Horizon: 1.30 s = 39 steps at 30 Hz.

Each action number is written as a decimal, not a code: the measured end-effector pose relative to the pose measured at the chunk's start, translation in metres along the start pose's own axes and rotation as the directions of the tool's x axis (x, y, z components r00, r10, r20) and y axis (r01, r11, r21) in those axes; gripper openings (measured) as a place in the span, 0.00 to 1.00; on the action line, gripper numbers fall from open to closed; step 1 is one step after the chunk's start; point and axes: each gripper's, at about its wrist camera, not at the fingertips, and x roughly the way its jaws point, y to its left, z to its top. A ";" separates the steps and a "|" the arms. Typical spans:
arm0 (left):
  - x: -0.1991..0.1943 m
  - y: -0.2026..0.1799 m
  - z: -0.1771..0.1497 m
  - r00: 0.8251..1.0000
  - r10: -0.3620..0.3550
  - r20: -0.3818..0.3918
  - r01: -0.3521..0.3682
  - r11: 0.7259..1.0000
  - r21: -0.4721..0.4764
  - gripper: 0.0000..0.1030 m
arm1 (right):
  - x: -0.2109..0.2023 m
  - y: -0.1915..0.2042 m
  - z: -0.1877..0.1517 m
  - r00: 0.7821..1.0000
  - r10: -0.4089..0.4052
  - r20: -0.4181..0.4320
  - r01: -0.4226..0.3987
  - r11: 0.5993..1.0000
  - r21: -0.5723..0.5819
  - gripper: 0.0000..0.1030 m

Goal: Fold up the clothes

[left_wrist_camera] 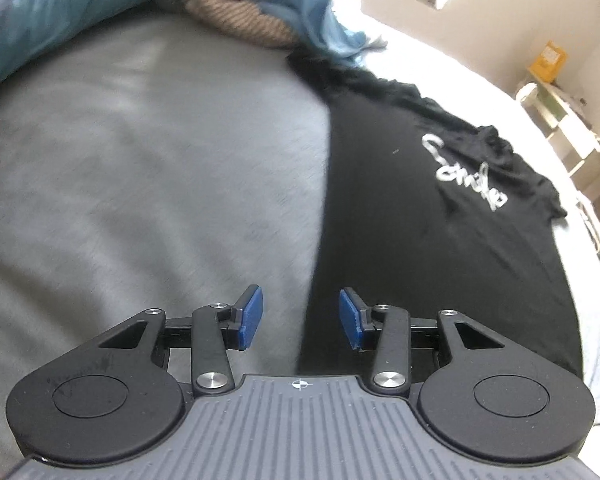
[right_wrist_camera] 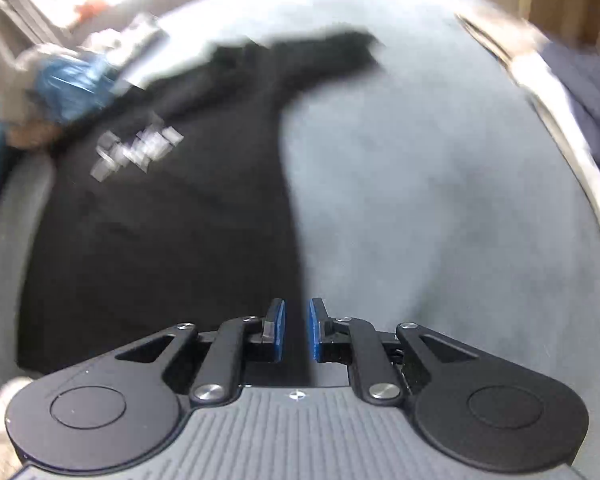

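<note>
A black T-shirt [left_wrist_camera: 420, 220] with white lettering [left_wrist_camera: 464, 168] lies flat on a grey bed cover [left_wrist_camera: 140, 180]. My left gripper [left_wrist_camera: 300, 318] hangs above the shirt's left edge, open, nothing between its blue pads [left_wrist_camera: 250, 316]. In the blurred right wrist view the same shirt [right_wrist_camera: 160, 220] spreads to the left, one sleeve [right_wrist_camera: 332, 56] reaching toward the far side. My right gripper [right_wrist_camera: 297, 330] hovers over the shirt's right edge with a narrow gap between its pads [right_wrist_camera: 278, 330] and no cloth in it.
A pile of other clothes, tan knit [left_wrist_camera: 236, 20] and blue fabric [left_wrist_camera: 316, 12], sits at the head of the bed beside a teal pillow [left_wrist_camera: 32, 12]. A shelf unit [left_wrist_camera: 568, 128] stands past the bed's right edge. Bare grey cover [right_wrist_camera: 440, 200] lies right of the shirt.
</note>
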 end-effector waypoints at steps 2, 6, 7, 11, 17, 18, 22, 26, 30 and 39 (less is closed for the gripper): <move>0.009 -0.007 0.006 1.000 -0.019 0.006 0.019 1.000 0.001 0.41 | 0.014 0.020 0.019 0.997 0.073 0.019 -0.072 0.997 -0.036 0.13; 0.031 -0.018 0.023 0.999 -0.045 0.010 0.045 0.999 0.002 0.41 | 0.042 0.070 0.043 0.987 0.161 0.014 -0.158 0.978 -0.136 0.13; 0.035 -0.019 0.028 0.999 -0.051 0.011 0.051 0.999 0.004 0.41 | 0.054 0.086 0.051 0.984 0.180 0.012 -0.176 0.972 -0.157 0.13; 0.062 -0.021 0.052 0.999 -0.048 0.015 0.048 0.999 0.006 0.41 | 0.097 0.140 0.087 0.962 0.275 0.000 -0.267 0.937 -0.226 0.13; 0.102 -0.013 0.092 0.998 -0.008 0.070 0.011 0.999 -0.038 0.41 | 0.153 0.211 0.120 0.951 0.304 -0.055 -0.306 0.902 -0.304 0.13; 0.109 -0.012 0.100 0.997 0.000 0.080 0.004 0.999 -0.045 0.41 | 0.164 0.222 0.125 0.952 0.298 -0.068 -0.304 0.900 -0.311 0.13; 0.137 -0.010 0.134 0.992 0.011 0.128 -0.007 0.999 -0.032 0.41 | 0.201 0.258 0.146 0.959 0.266 -0.098 -0.283 0.901 -0.330 0.13; 0.162 -0.013 0.168 0.980 0.026 0.195 -0.030 0.999 0.014 0.41 | 0.237 0.292 0.168 0.952 0.286 -0.110 -0.306 0.899 -0.313 0.13; 0.183 -0.013 0.197 0.967 0.047 0.249 -0.057 0.998 0.033 0.41 | 0.265 0.323 0.187 0.948 0.296 -0.115 -0.317 0.892 -0.321 0.13; 0.206 -0.007 0.225 0.949 0.089 0.304 -0.099 0.995 0.017 0.40 | 0.288 0.374 0.238 0.918 0.385 -0.095 -0.396 0.875 -0.279 0.13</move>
